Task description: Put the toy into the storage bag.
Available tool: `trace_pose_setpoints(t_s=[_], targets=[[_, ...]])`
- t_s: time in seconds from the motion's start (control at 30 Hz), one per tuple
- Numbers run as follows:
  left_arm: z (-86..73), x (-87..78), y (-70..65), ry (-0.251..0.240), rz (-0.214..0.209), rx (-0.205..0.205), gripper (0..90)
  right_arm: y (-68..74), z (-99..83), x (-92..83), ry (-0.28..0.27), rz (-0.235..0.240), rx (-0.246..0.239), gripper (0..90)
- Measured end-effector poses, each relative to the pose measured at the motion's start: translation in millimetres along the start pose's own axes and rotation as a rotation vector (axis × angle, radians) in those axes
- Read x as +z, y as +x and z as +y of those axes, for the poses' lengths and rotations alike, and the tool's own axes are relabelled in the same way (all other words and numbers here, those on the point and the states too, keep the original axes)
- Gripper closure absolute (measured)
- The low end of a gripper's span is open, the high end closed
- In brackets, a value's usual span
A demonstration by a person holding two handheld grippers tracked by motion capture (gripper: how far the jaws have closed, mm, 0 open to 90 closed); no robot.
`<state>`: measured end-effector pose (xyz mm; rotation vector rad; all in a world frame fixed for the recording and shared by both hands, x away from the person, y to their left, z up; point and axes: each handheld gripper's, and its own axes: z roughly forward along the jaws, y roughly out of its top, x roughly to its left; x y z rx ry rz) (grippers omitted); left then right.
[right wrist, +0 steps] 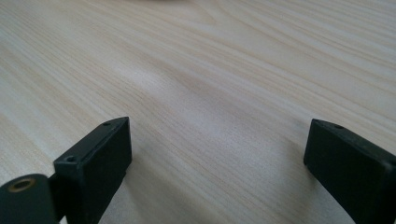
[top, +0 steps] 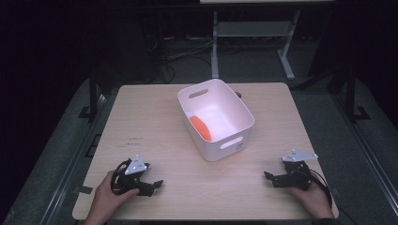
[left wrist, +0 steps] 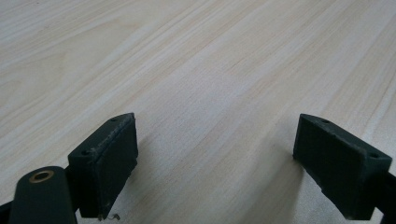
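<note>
With the left gripper [top: 155,183] and right gripper [top: 268,176] both resting on the table [top: 155,126], jaws spread wide and empty, and the orange object [top: 200,127] lying inside the white bin [top: 220,147], the cycle appears idle or complete.

Nothing readable; a faint dark mark on the table [top: 141,123], possibly print, is too small to make out.
</note>
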<state>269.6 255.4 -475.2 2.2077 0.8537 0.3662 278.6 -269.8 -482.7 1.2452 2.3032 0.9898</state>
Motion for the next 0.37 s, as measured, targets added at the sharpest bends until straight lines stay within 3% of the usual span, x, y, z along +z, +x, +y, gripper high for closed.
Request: trace_pose_setpoints(t_s=[0.37], targets=[[0.0,0.0,0.0,0.0,0.0,0.0,12.9,0.4,0.0,-0.1,0.002,-0.003,0.002,7.1]])
